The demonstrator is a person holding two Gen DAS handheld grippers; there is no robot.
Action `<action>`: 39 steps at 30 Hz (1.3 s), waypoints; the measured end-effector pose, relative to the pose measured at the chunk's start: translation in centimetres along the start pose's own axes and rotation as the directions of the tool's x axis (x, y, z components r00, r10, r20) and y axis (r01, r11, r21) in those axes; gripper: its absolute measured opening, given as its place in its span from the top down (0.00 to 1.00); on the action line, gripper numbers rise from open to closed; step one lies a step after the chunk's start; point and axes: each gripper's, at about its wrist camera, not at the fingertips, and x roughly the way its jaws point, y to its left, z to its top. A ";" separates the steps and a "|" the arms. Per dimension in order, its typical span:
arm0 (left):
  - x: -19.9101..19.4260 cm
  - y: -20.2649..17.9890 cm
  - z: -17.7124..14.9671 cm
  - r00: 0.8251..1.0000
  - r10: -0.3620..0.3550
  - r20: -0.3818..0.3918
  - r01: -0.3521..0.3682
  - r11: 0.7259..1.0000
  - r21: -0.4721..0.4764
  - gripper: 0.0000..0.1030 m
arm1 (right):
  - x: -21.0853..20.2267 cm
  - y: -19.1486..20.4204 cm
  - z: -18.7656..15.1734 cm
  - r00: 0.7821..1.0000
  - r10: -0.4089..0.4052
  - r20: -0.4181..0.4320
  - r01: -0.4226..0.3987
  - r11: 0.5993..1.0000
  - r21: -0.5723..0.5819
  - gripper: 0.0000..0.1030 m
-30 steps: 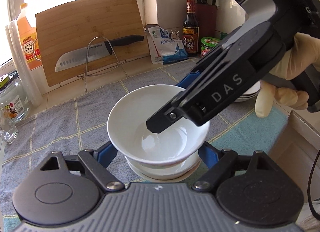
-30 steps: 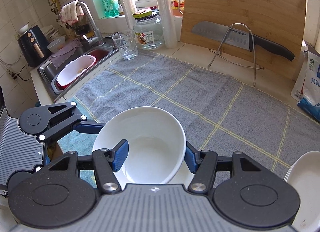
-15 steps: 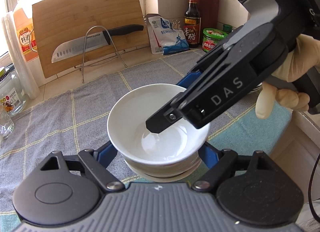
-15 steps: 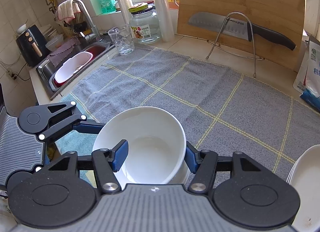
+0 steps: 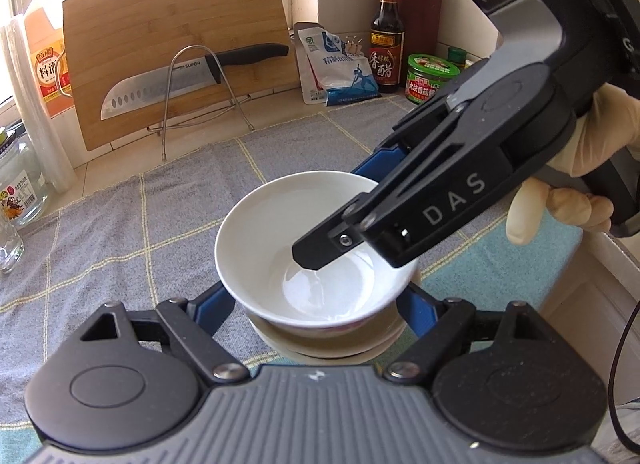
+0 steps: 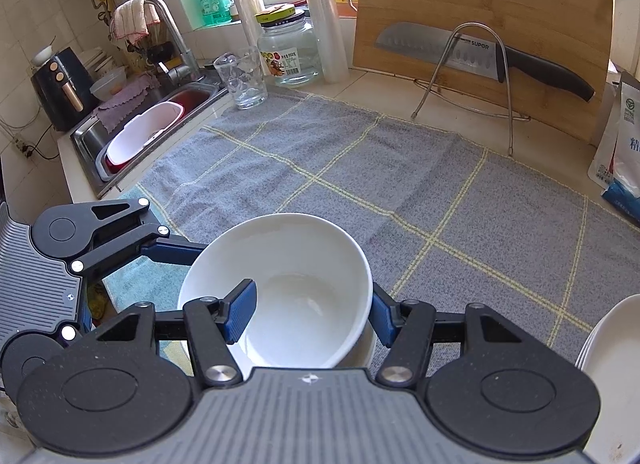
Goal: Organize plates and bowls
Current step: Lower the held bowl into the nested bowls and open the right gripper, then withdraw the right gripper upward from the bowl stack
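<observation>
A white bowl (image 5: pixel 272 232) rests tilted in a lower white bowl (image 5: pixel 320 340) on the grey checked towel. My right gripper (image 5: pixel 348 207) is shut on the upper bowl's wall, one finger inside and the other outside. In the right wrist view the right gripper (image 6: pixel 310 316) has its left pad inside the bowl (image 6: pixel 280 256) and its right pad outside it. My left gripper (image 5: pixel 320 304) straddles the lower bowl, and its blue fingers (image 5: pixel 212 304) press that bowl's sides. The upper bowl's rim hides their tips.
A stack of white plates (image 6: pixel 612 364) sits at the right edge. At the back a cutting board (image 5: pixel 180 51) leans with a knife (image 5: pixel 160 87) on a wire stand. Bottles, a jar (image 5: pixel 430 77) and a salt bag line the wall. The sink (image 6: pixel 152 131) is at the left.
The background has shifted slightly in both views. The bowls keep the same place between the fingers, and both grips look unchanged.
</observation>
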 end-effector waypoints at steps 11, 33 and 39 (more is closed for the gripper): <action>0.5 0.4 0.2 0.998 -0.049 -0.026 0.049 0.999 -0.008 0.12 | -0.1 -0.2 -0.3 1.000 0.000 0.007 0.000 1.000 0.003 0.30; -2.3 0.9 -2.3 0.999 -0.044 0.031 0.044 0.999 0.007 0.07 | -0.3 1.9 -3.1 0.994 -0.102 0.034 0.104 0.992 -0.065 0.03; -2.6 0.9 -2.9 0.997 -0.069 0.043 0.068 0.997 0.036 0.06 | -1.5 2.3 -3.4 0.989 -0.131 0.073 0.135 0.989 -0.059 0.00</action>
